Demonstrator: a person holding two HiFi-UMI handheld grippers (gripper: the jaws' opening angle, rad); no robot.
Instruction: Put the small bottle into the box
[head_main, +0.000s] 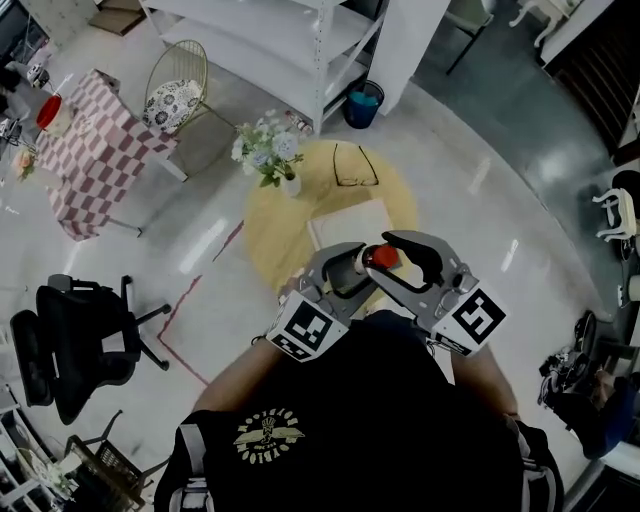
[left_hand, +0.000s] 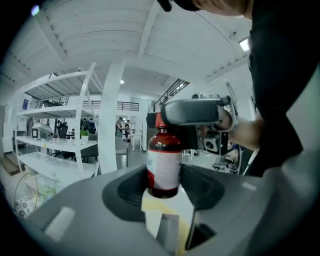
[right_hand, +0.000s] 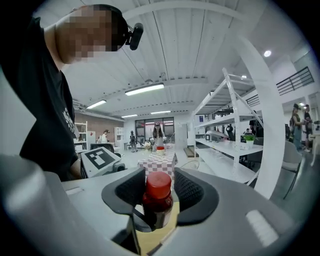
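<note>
the left gripper (left_hand: 164, 181) is clamped on the body of the small bottle (left_hand: 164, 165), holding it in the air just on the person's side of the box (head_main: 345, 222). the right gripper (right_hand: 159, 192) appears pinched on the bottle's red cap (right_hand: 159, 184), so both tools hold it at once. the pick-up looks done, but the bottle is not yet in the box, which lies on the round yellow table (head_main: 272, 215). it has yet to be carried over the box, lowered inside and released.
</note>
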